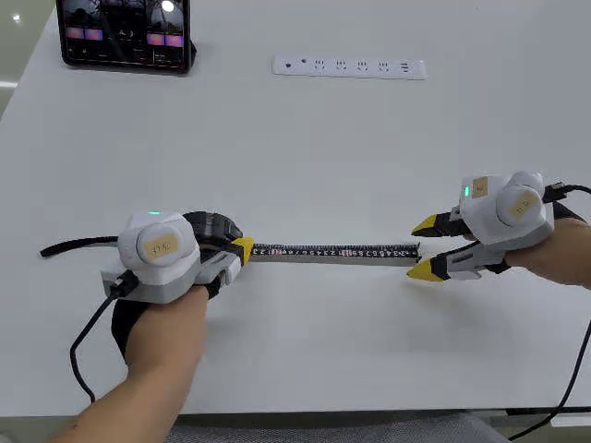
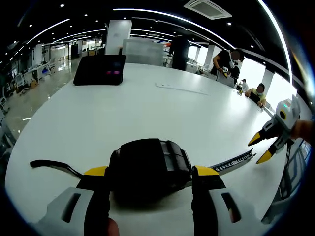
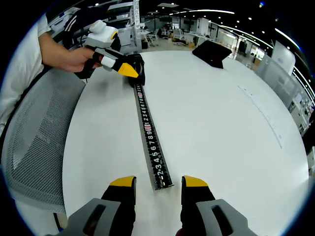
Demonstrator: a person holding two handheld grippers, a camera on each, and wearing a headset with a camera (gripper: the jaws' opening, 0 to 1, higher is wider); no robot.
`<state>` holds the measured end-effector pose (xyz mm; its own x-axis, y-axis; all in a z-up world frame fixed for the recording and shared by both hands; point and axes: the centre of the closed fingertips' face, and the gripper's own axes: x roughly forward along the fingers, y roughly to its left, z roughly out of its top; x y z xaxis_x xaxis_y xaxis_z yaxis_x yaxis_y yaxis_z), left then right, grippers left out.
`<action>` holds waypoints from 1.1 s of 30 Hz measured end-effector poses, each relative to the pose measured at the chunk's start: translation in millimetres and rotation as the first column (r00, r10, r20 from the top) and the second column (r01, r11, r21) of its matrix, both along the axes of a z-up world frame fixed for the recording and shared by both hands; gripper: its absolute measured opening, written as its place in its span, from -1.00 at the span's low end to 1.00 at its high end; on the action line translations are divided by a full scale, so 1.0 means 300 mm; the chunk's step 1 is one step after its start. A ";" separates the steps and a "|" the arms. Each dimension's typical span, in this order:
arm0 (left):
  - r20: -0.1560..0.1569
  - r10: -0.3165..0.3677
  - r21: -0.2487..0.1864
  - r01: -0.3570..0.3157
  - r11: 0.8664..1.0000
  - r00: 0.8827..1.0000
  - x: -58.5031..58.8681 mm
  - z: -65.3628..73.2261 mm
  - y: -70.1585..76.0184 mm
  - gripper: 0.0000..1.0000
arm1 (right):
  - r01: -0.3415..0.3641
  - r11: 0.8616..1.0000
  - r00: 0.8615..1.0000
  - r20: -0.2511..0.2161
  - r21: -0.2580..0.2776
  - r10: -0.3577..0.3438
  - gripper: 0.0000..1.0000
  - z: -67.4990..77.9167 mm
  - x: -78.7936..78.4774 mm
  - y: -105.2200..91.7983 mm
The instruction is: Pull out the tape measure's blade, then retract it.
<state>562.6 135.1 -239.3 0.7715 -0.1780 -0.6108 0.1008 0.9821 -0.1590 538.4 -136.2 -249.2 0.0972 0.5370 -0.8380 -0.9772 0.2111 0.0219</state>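
My left gripper (image 1: 226, 242) is shut on the black tape measure case (image 1: 211, 228), which rests on the white table (image 1: 305, 157). In the left gripper view the case (image 2: 150, 164) sits between both yellow-tipped jaws, and its black wrist strap (image 2: 49, 164) trails off to the left. The blade (image 1: 332, 252) lies pulled out flat on the table toward my right gripper (image 1: 425, 247). That gripper is open. The blade's end (image 3: 161, 183) lies between its spread fingertips (image 3: 123, 182), touching neither. Farther off in that view are the case (image 3: 138, 66) and the left gripper (image 3: 118, 61).
A white power strip (image 1: 349, 66) lies at the far side of the table. A dark tablet (image 1: 126, 32) stands at the far left. A grey mesh chair (image 3: 34, 147) is at the near edge. Gripper cables (image 1: 88, 341) hang off the front. People (image 2: 226, 61) stand beyond the table.
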 end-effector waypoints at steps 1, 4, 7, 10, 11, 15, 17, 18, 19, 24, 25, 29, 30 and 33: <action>-0.001 0.002 -0.002 -0.002 1.000 1.000 0.001 0.000 0.000 0.27 | -0.004 1.000 1.000 -0.002 -0.003 0.004 -0.34 -0.003 0.000 -0.001; -0.005 0.003 -0.001 -0.003 1.000 1.000 -0.001 -0.001 0.001 0.25 | -0.017 1.000 1.000 -0.005 -0.013 0.017 -0.39 -0.010 -0.002 -0.003; -0.004 0.007 -0.006 -0.007 1.000 1.000 0.000 -0.004 0.001 0.25 | -0.030 0.999 1.000 -0.007 -0.025 0.030 -0.43 -0.018 -0.004 -0.007; -0.010 0.009 -0.015 -0.009 1.000 1.000 -0.001 -0.006 0.000 0.25 | -0.047 0.998 0.999 -0.006 -0.029 0.047 -0.49 -0.022 -0.006 -0.009; -0.013 0.007 -0.013 -0.007 1.000 1.000 -0.001 -0.006 -0.001 0.25 | -0.047 0.998 0.999 -0.005 -0.032 0.047 -0.48 -0.023 -0.005 -0.010; -0.011 0.002 -0.011 -0.002 1.000 1.000 -0.005 -0.004 -0.005 0.24 | -0.057 0.998 0.998 -0.005 -0.041 0.057 -0.51 -0.030 -0.001 -0.014; -0.016 0.001 -0.011 -0.001 1.000 1.000 -0.006 -0.002 -0.006 0.24 | -0.066 0.997 0.998 -0.003 -0.049 0.066 -0.53 -0.035 -0.001 -0.016; -0.018 0.001 -0.011 -0.001 1.000 1.000 -0.006 -0.002 -0.007 0.24 | -0.069 0.996 0.998 -0.004 -0.053 0.069 -0.53 -0.038 0.000 -0.017; -0.019 0.001 -0.012 -0.002 1.000 1.000 -0.007 -0.001 -0.007 0.24 | -0.073 0.996 0.997 -0.001 -0.058 0.074 -0.54 -0.043 0.002 -0.019; -0.014 -0.002 -0.012 0.002 1.000 1.000 -0.006 0.001 -0.008 0.24 | -0.089 0.993 0.996 -0.003 -0.074 0.089 -0.57 -0.053 0.005 -0.021; -0.015 -0.002 -0.013 0.001 1.000 1.000 -0.006 0.001 -0.008 0.24 | -0.090 0.993 0.996 -0.003 -0.074 0.090 -0.57 -0.053 0.005 -0.021; -0.016 -0.004 -0.017 0.004 1.000 1.000 -0.008 0.001 -0.008 0.24 | -0.098 0.993 0.995 0.008 -0.073 0.099 -0.63 -0.051 0.010 -0.019; -0.017 -0.005 -0.018 0.004 1.000 1.000 -0.008 0.001 -0.008 0.24 | -0.098 0.992 0.995 0.009 -0.074 0.099 -0.65 -0.051 0.011 -0.019; -0.019 -0.002 -0.019 0.001 1.000 1.000 -0.008 0.001 -0.008 0.25 | -0.105 0.992 0.994 0.009 -0.075 0.106 -0.74 -0.051 0.009 -0.018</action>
<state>560.1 132.7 -239.0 0.7598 -0.1912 -0.6215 0.0992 0.9787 -0.1798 541.1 -141.5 -264.5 0.0544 0.4810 -0.8750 -0.9942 0.1072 -0.0029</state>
